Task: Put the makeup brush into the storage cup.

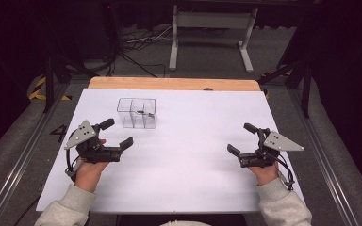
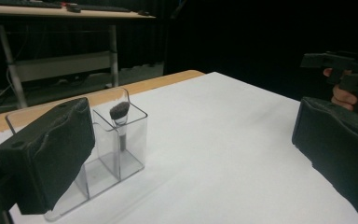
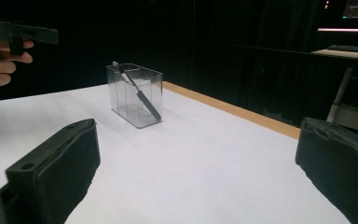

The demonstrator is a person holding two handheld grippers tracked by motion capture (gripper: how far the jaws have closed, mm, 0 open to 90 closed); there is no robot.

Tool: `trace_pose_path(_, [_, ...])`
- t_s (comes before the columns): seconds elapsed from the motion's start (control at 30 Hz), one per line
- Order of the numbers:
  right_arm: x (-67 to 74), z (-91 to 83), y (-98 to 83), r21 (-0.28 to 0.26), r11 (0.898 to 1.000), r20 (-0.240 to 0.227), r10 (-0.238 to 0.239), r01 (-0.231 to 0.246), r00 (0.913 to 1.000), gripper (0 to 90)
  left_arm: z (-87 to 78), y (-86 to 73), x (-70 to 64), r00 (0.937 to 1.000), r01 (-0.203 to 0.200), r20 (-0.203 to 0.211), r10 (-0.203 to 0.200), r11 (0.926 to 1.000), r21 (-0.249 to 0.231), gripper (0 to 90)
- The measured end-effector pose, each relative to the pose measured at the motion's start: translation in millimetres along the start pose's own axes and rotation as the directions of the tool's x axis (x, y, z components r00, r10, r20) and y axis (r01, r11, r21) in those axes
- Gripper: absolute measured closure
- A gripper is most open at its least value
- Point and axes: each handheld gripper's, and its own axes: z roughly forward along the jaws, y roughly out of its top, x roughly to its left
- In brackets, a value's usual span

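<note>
A clear plastic organiser box with compartments stands on the white table sheet, left of centre toward the back. A black makeup brush leans inside one compartment, bristles up; in the right gripper view the brush slants across the box. My left gripper hovers open just in front and to the left of the box, nothing between its jaws. My right gripper is open at the right side of the table, far from the box, also holding nothing.
A bare wooden strip edges the table's far side. Beyond it stand a white table frame and cables on the floor. Metal rails run along both sides. The other hand's gripper shows at the far right of the left gripper view.
</note>
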Motion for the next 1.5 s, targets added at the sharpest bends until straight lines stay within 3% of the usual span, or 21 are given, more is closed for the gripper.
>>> trace_pose_path(0.3, [-1.0, -6.4, -7.7, 0.006, 1.000, 0.010, -0.004, 0.004, 0.9999, 0.2, -8.5, -20.7, 6.1, 0.9972, 0.066, 0.037, -0.065, 0.9975, -0.025, 0.0])
trace_pose_path(0.43, [-0.8, -7.9, -10.6, 0.010, 1.000, 0.008, -0.012, 0.011, 0.9999, 0.2, -11.2, -28.0, 7.4, 0.9978, 0.060, 0.030, -0.060, 0.9978, -0.026, 0.0])
trace_pose_path(0.73, [1.2, -11.7, -16.9, 0.007, 1.000, 0.010, -0.024, 0.024, 0.9997, 0.2, -15.5, -44.6, 7.9, 0.9962, 0.067, 0.058, -0.066, 0.9974, -0.025, 0.0])
trace_pose_path(1.03, [4.0, -9.7, -21.1, 0.011, 0.999, 0.014, -0.035, 0.035, 0.9993, 0.2, -16.0, -57.1, 9.9, 0.9982, 0.054, 0.026, -0.054, 0.9985, -0.009, 0.0])
trace_pose_path(1.23, [5.3, -7.8, -25.9, 0.014, 0.999, 0.031, -0.048, 0.048, 0.9983, 0.2, -14.9, -56.7, 12.2, 0.9993, 0.036, 0.005, -0.036, 0.9993, -0.010, 0.0])
trace_pose_path(1.5, [4.3, -3.9, -32.5, 0.034, 0.999, 0.031, -0.035, 0.034, 0.9989, 0.2, -14.3, -56.3, 15.4, 0.9989, 0.047, 0.000, -0.047, 0.9988, -0.011, 0.0])
